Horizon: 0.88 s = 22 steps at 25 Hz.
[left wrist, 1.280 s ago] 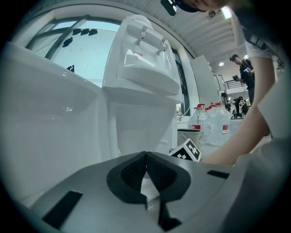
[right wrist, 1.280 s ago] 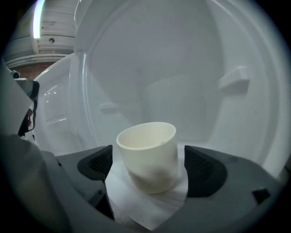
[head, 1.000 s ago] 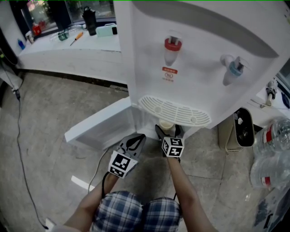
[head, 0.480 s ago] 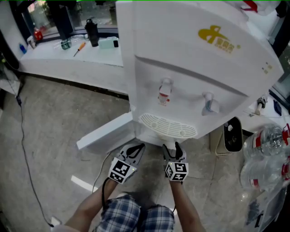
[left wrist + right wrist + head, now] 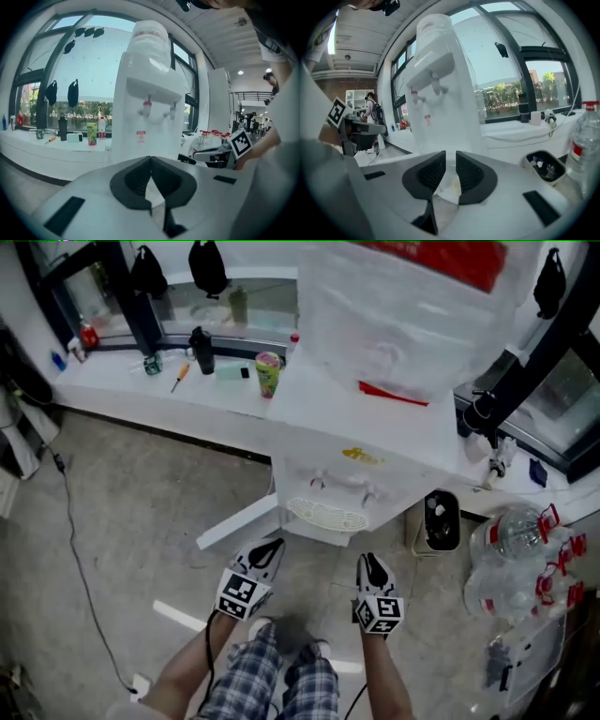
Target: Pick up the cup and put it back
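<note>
1. At the middle of the head view stands the water dispenser, with a plastic-wrapped bottle on top. Its lower cabinet door hangs open to the left.
2. Left gripper: held low in front of the dispenser and well apart from it. In its own view the left gripper has its jaw tips touching, with nothing clamped between them.
3. Right gripper: level with the left one and also clear of the dispenser. In its own view the right gripper has its jaws parted by a narrow, parallel gap that holds nothing.
4. Cup: a small cream shape seen through that gap, low at the dispenser's foot and far from the jaws. It cannot be made out in the head view, where the drip tray overhangs the cabinet.
5. Marker cubes: one on the left gripper, one on the right gripper.
6. Counter: runs behind and to the left of the dispenser, carrying a green drink cup, a dark flask and a screwdriver.
7. Clear water bottles with red caps lie on the floor at the right, and a small bin stands just beside the dispenser.
</note>
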Each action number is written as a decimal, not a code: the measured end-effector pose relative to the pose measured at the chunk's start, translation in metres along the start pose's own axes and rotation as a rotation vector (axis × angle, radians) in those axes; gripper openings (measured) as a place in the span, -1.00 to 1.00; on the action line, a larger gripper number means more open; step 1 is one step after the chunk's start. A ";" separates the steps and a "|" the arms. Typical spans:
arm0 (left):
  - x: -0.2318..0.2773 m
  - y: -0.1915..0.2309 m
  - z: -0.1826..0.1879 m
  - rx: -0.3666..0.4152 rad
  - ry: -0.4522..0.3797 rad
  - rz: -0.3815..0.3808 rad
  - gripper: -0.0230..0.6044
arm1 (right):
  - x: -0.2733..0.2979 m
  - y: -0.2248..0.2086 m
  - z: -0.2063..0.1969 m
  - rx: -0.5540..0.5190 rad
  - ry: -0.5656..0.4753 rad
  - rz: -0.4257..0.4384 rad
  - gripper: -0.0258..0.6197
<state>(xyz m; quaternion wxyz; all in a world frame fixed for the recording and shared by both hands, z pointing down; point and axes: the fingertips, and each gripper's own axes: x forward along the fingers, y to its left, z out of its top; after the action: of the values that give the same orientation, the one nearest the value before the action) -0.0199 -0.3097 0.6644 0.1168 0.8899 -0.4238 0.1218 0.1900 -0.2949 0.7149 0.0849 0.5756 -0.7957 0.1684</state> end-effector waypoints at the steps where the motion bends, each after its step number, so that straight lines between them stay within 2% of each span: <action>1: -0.010 -0.001 0.021 0.002 -0.002 0.004 -0.85 | -0.012 0.006 0.023 -0.004 -0.011 0.000 -0.68; 7: -0.076 -0.007 0.155 0.032 -0.029 0.047 -0.85 | -0.087 0.032 0.167 0.004 -0.079 -0.026 -0.86; 13: -0.129 -0.027 0.291 0.020 -0.076 0.063 -0.85 | -0.159 0.038 0.310 0.007 -0.145 -0.056 -0.87; 17: -0.156 -0.033 0.360 0.008 -0.124 0.083 -0.85 | -0.196 0.043 0.375 -0.004 -0.195 -0.068 -0.87; 22: -0.180 -0.049 0.416 0.041 -0.160 0.085 -0.85 | -0.240 0.047 0.436 -0.012 -0.258 -0.089 -0.87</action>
<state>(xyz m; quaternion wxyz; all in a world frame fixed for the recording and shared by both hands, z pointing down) -0.0428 -0.2787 0.2106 0.0593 0.8801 -0.4666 0.0639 0.2488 -0.2287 0.2230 -0.0075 0.6269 -0.7745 0.0843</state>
